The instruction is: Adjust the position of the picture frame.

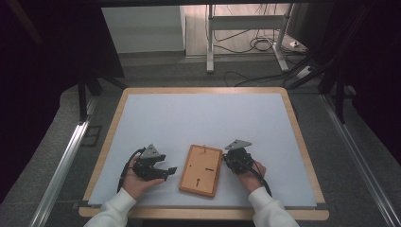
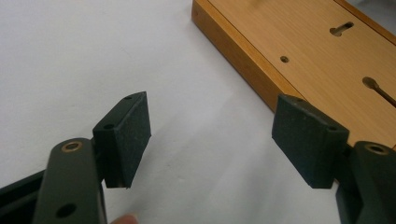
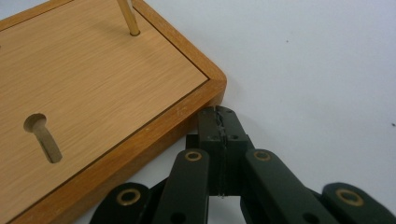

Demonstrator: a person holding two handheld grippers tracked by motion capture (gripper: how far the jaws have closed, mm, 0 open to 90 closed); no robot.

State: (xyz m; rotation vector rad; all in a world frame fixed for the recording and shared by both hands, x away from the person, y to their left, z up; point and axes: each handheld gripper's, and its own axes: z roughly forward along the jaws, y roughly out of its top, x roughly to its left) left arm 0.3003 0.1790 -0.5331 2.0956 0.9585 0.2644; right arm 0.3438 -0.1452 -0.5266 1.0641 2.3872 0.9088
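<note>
A wooden picture frame (image 1: 201, 170) lies back side up near the table's front edge, with keyhole slots and a thin brass peg (image 3: 128, 17) standing near one corner. My left gripper (image 1: 163, 172) rests left of the wooden frame (image 2: 322, 51), its jaws wide open with only white table between the pads (image 2: 126, 137). My right gripper (image 1: 229, 160) sits at the frame's right side. In the right gripper view its jaws are pressed together, empty, with the fingertips (image 3: 219, 119) right at the frame's corner edge (image 3: 205, 93).
The white mat (image 1: 203, 123) covers the wood-rimmed table (image 1: 293, 113). Behind the table stand a metal stand's legs (image 1: 210, 42) and loose cables (image 1: 255, 45) on the floor. Dark curtains flank both sides.
</note>
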